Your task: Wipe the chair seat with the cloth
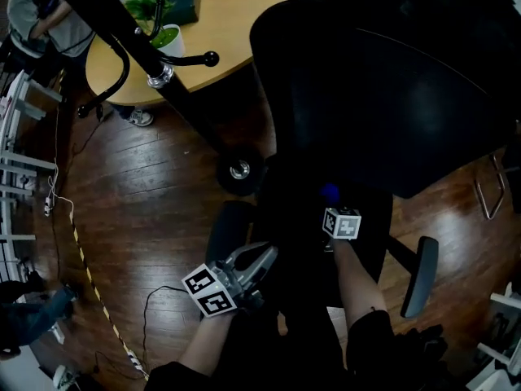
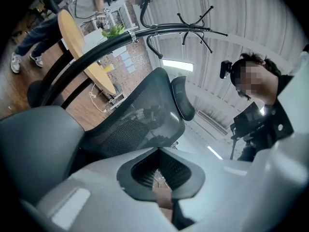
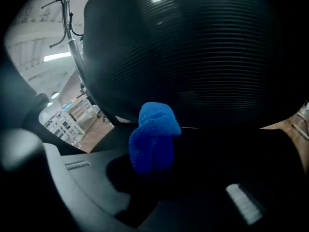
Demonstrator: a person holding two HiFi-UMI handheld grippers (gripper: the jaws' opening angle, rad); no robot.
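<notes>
step: wipe start, I'd say; cloth (image 3: 153,137) is over the seat (image 1: 285,218), contact unclear.
right gripper (image 1: 330,204): clamped on cloth, bunch sticking out at 12 o'clock.
left gripper (image 1: 254,261): jaws together, empty, at seat's 7 o'clock edge.
next: press cloth down, sweep across seat.
text: none readable.

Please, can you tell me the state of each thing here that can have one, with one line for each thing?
Cloth: bunched up, clamped in the right gripper.
Right gripper: shut on the cloth, over the chair.
Left gripper: jaws together, holding nothing.
Chair: upright, nobody sitting on it.
Plant pot: upright on the table.
</notes>
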